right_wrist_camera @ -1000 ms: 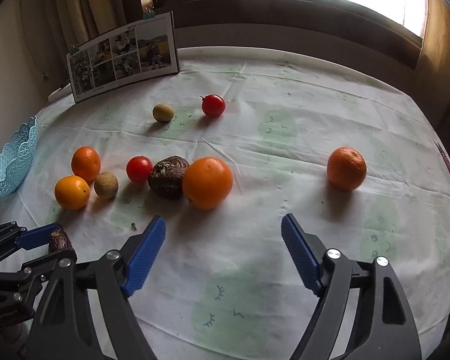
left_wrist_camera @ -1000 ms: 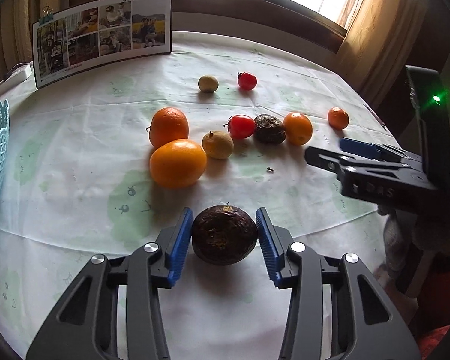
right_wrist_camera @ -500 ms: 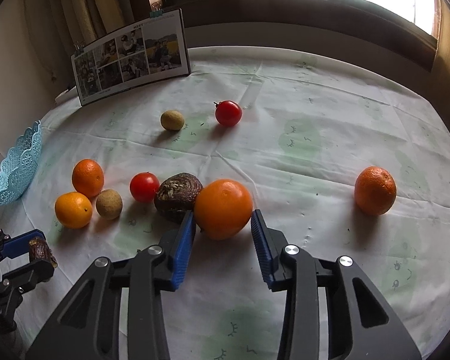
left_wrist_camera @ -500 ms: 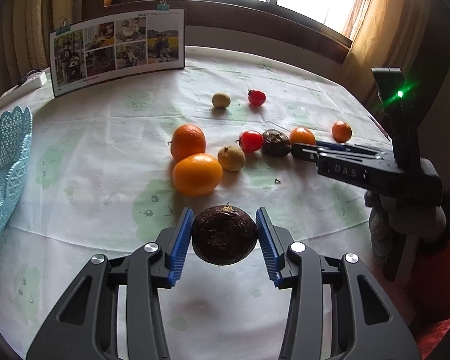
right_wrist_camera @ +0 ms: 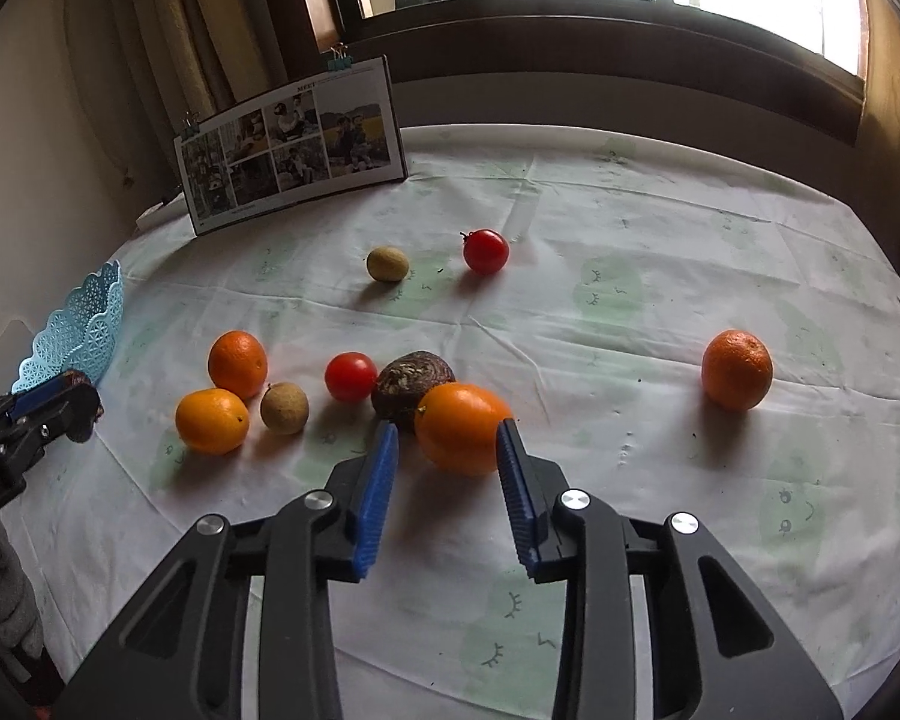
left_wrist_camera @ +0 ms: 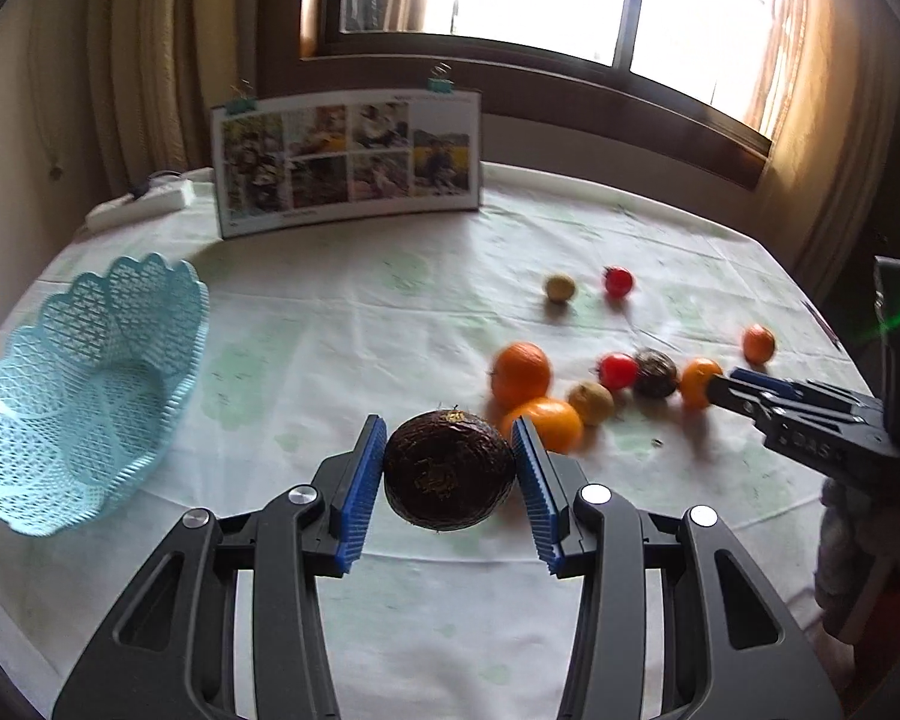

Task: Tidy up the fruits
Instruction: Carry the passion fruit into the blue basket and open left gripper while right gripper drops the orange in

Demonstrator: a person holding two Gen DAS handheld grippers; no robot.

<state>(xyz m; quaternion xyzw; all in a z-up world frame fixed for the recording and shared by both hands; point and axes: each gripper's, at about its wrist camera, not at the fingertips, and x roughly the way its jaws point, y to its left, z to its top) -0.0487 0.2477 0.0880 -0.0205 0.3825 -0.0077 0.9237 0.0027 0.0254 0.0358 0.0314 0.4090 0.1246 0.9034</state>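
Right of the blue basket (left_wrist_camera: 90, 396), your left gripper (left_wrist_camera: 449, 468) is clamped on the dark passion fruit (left_wrist_camera: 449, 469), lifted off the tablecloth (left_wrist_camera: 342, 324). Further right of the basket, your right gripper (right_wrist_camera: 447, 474) sits partly parted around an orange (right_wrist_camera: 461, 427); contact unclear.

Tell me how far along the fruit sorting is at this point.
Early. Done: nothing; the blue basket shows no fruit inside. In hand: the left gripper is shut on a dark brown fruit, lifted off the cloth; the right gripper is open around an orange, not clamped. Left: that orange, three more oranges, two tomatoes, two small tan fruits and another dark fruit on the table.
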